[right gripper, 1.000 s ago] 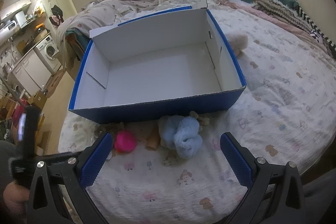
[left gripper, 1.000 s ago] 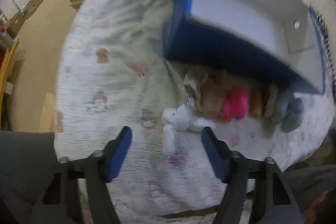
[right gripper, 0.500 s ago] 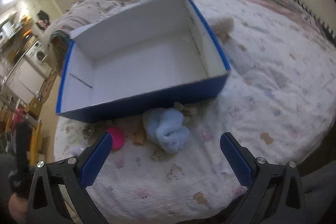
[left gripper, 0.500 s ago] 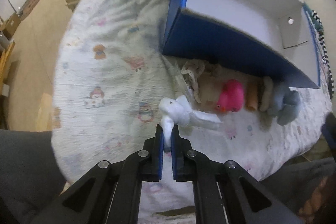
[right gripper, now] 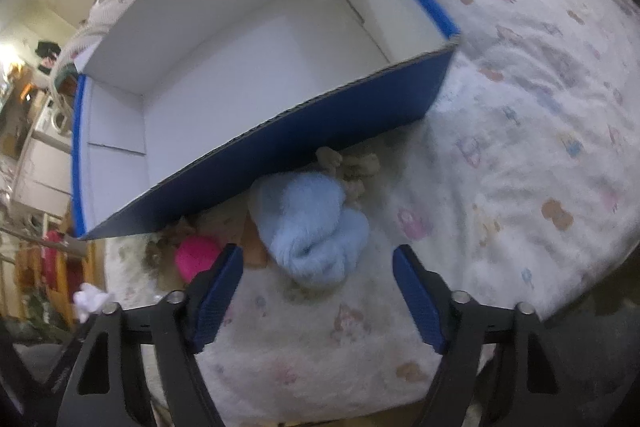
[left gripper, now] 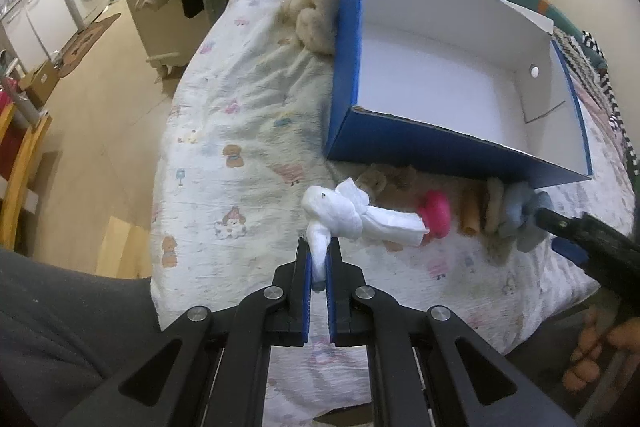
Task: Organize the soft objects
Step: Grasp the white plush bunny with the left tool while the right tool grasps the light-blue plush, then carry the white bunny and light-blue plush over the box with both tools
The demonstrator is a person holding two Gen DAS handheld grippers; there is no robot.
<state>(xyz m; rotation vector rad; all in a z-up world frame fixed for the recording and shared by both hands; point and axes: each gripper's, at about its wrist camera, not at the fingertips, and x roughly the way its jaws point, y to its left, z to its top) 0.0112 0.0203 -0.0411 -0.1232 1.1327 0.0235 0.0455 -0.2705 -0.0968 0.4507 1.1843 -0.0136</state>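
the left gripper has its jaws pinching one limb of a white plush toy, whose body hangs out toward 2 o'clock from the fingertips, above the printed bedsheet. beyond it, at 1 o'clock, sits the blue cardboard box, white inside. a pink plush and other soft things lie against the box's near wall. the right gripper has its jaws spread wide, either side of a light blue fuzzy plush at 12 o'clock, not touching it. a beige plush rests against the box's far left corner.
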